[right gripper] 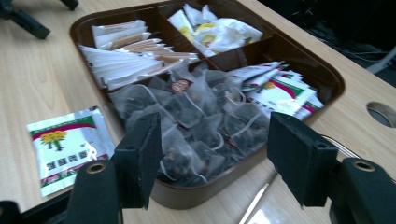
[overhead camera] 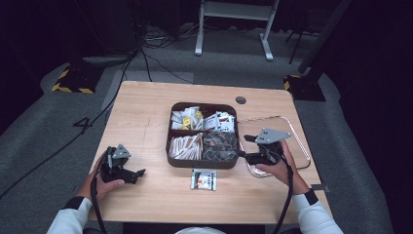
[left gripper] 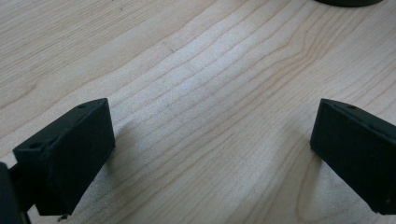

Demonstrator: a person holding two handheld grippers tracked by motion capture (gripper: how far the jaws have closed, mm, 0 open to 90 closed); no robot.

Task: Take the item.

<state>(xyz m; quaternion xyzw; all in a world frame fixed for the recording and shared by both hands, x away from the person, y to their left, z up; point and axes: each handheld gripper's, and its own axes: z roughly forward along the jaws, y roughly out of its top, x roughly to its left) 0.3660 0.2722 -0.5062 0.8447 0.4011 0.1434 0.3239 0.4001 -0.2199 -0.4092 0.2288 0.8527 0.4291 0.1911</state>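
Now right hand-held gripper [right gripper: 212, 158] gapes empty beside the tray [right gripper: 196, 198]; approach the tea bags [right gripper: 196, 116] squarely, pinching one only.

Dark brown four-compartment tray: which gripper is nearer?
Right. The right gripper sits at the dark brown four-compartment tray's right edge, fingers open toward it. The left gripper rests on the wooden table, well left of it.

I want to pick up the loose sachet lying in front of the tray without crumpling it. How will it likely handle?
The sachet looks thin and glossy, so it is probably light and apt to slide on the smooth table if pushed. It lies flat, which gives the jaws little edge to catch. Its slight wrinkling suggests that it is floppy and may bend when pinched.
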